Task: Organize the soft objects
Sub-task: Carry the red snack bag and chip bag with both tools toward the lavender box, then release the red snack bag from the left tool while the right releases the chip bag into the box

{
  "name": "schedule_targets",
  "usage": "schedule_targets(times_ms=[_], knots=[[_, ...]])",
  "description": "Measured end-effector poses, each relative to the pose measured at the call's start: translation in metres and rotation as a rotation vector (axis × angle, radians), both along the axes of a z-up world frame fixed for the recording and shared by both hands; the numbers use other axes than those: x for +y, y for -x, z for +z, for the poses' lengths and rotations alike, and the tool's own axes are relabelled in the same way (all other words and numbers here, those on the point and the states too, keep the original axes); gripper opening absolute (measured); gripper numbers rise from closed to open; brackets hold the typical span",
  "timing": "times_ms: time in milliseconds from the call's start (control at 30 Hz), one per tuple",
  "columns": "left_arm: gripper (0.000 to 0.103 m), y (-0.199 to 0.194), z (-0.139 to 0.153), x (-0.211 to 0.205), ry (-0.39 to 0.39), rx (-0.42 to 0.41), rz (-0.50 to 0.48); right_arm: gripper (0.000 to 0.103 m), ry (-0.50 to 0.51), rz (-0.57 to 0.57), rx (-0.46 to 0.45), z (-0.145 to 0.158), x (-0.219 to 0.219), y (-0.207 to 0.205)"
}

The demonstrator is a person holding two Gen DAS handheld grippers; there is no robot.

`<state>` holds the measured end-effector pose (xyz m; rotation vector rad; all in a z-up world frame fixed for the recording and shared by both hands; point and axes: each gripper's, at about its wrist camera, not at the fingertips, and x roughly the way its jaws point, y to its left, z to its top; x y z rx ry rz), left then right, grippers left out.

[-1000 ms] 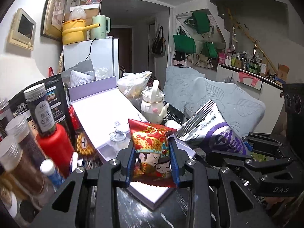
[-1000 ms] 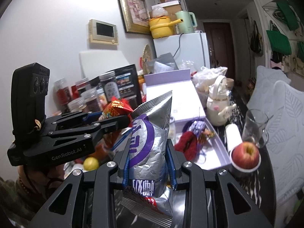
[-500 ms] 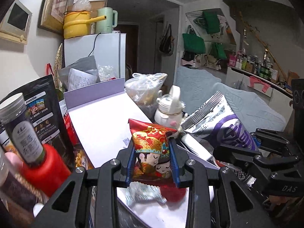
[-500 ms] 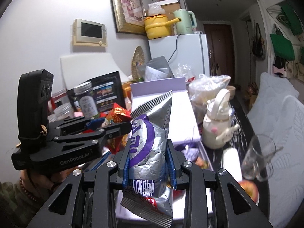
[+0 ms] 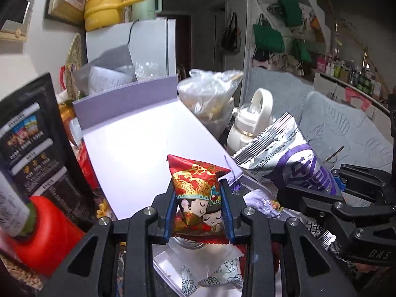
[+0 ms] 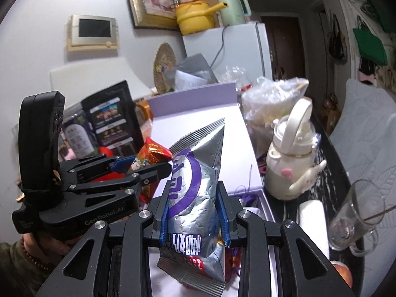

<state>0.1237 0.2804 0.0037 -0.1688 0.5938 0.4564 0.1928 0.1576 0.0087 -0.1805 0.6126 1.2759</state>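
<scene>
While clamped: crinkly foil packet (image 6: 195,190) (ridged seams)

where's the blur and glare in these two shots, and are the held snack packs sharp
Left wrist view: the black pouch and red-capped bottle at the left edge smear with motion blur, the white box lid is blown out, the red snack pack in the left claw stays crisp. Right wrist view: the silver snack pack is sharp with foil glints; fisheye bends the edges.

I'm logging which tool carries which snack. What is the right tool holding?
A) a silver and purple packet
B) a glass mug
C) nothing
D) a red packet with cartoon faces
A: the right tool is shut on the silver and purple packet, its blue pads pressing both sides.
</scene>
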Motion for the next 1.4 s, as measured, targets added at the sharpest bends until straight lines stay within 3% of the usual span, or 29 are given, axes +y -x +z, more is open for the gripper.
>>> schedule_targets(times_ms=[500,967,1133,1200,1400], knots=[[0.032,-0.024,-0.048,0.007,0.052,0.152,-0.004,0.031,0.124,-0.047,0.073,-0.047,0.016,-0.027],[0.033,-0.032,-0.062,0.005,0.035,0.196,0.004,0.031,0.163,-0.06,0.074,-0.06,0.021,-0.03],[0.038,-0.039,-0.067,0.003,0.026,0.228,0.008,0.031,0.172,-0.065,0.073,-0.063,0.022,-0.031],[0.048,-0.041,-0.068,0.0,0.016,0.237,0.007,0.032,0.176,-0.066,0.075,-0.065,0.023,-0.032],[0.055,-0.045,-0.067,-0.005,0.006,0.26,0.019,0.032,0.169,-0.067,0.098,-0.066,0.021,-0.039]])
